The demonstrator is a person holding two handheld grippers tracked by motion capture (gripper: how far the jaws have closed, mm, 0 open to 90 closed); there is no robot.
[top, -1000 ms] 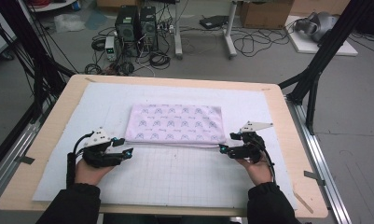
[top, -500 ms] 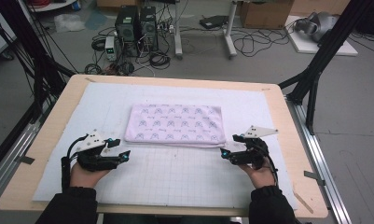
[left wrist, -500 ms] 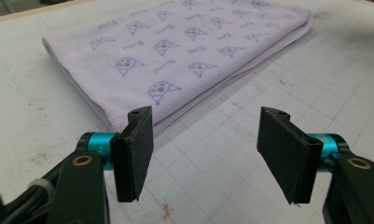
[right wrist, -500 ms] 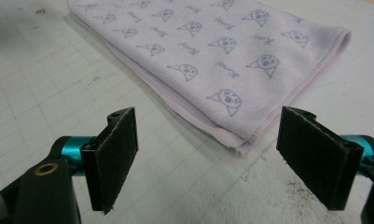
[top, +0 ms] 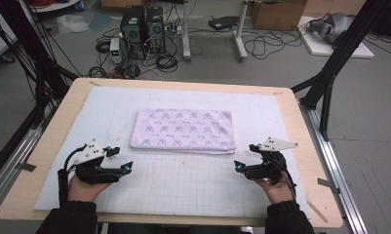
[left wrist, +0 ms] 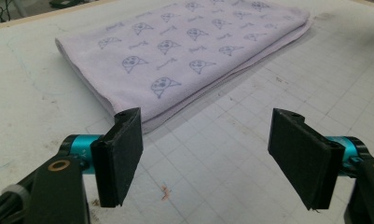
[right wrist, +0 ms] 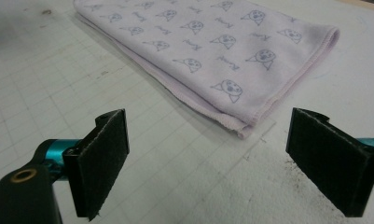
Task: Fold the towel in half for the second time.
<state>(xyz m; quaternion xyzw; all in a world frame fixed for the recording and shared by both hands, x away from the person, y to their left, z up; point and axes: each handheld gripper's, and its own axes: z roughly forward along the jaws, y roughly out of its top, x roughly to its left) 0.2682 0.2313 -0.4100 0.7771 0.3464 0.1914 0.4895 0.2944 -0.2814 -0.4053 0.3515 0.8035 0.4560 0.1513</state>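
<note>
A folded pale pink cloth [top: 183, 130] printed with small animal faces lies flat on the white grid mat [top: 183, 185], mid-table. My left gripper [top: 121, 161] sits near the cloth's front left corner, a short way off it. In the left gripper view the cloth [left wrist: 184, 51] lies just beyond the left gripper [left wrist: 208, 156], whose jaws have just been opening with nothing between them. My right gripper [top: 244, 158] is off the front right corner. The right gripper view has the cloth [right wrist: 212, 46] ahead of the right gripper [right wrist: 222, 161], its jaws likewise just opening and empty.
The mat covers most of a wooden table [top: 300, 126] with metal rails along both sides. Beyond the far edge, on the floor, stand computer towers [top: 142, 24], cables and a cardboard box [top: 276, 14]. A black frame leg [top: 329, 73] rises at the right.
Both grippers have drawn back from the cloth's front corners toward the near edge of the table, and their jaws have spread wider. The cloth lies still.
</note>
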